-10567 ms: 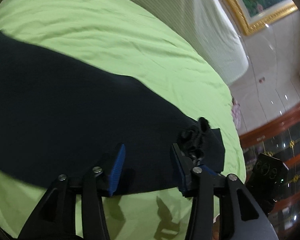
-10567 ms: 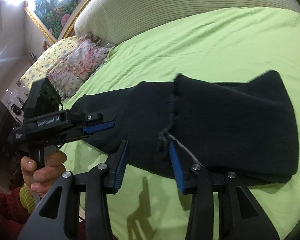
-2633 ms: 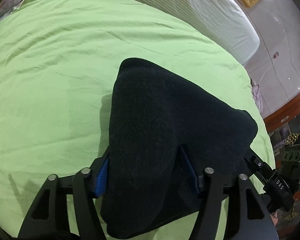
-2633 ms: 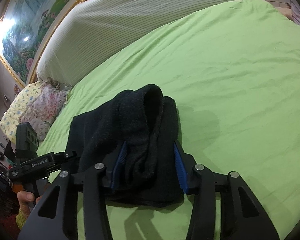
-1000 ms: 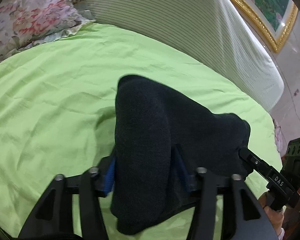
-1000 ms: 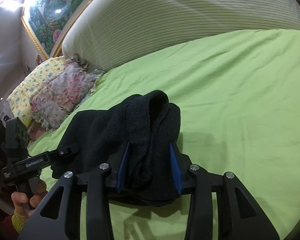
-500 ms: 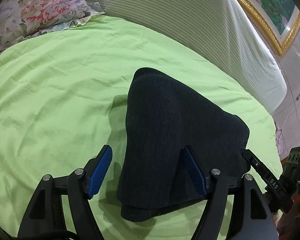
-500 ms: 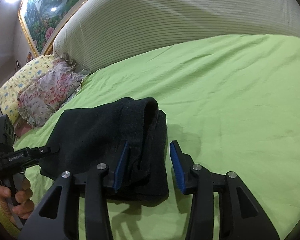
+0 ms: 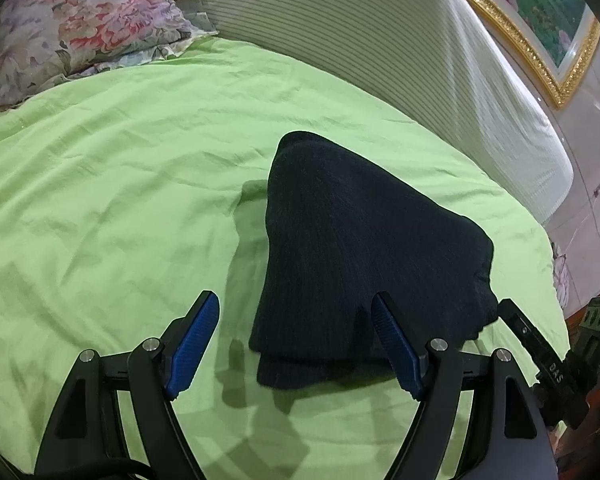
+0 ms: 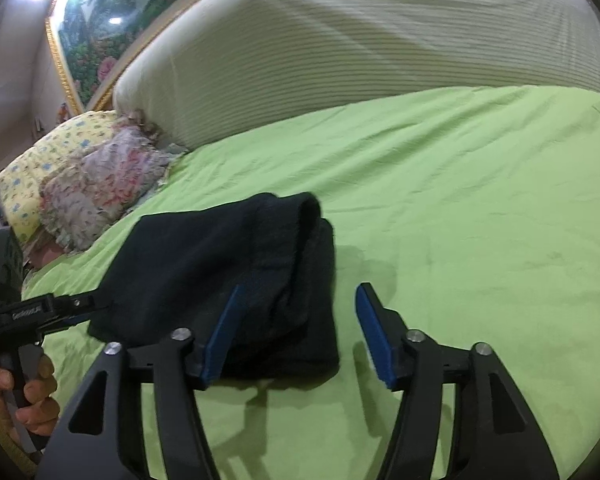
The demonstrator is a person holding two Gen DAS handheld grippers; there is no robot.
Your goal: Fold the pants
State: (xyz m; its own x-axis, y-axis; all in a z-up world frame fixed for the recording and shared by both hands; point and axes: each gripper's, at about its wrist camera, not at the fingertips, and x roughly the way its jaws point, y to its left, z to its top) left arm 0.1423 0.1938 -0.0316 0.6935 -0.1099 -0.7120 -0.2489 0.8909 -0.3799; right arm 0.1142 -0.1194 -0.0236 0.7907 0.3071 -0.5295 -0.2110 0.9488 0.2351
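The black pants (image 9: pixel 360 248) lie folded into a compact stack on the green bed sheet (image 9: pixel 100 200). My left gripper (image 9: pixel 296 344) is open, its blue pads on either side of the stack's near corner, not pinching it. In the right wrist view the pants (image 10: pixel 220 264) lie folded, and my right gripper (image 10: pixel 296 328) is open just in front of their near right corner. The left gripper shows at the left edge of that view (image 10: pixel 72 304), and the right one at the right edge of the left wrist view (image 9: pixel 508 312).
A floral pillow (image 9: pixel 72 28) and a yellow pillow (image 10: pixel 48 160) lie at the head of the bed. A striped cream headboard (image 10: pixel 360 48) runs along the back, with a gold-framed painting (image 9: pixel 540 12) above it. A hand (image 10: pixel 24 400) holds the left gripper's handle.
Both grippers held the folded pants a second ago. Both have let go, opened wide and drawn back a little, and the stack now rests on the sheet.
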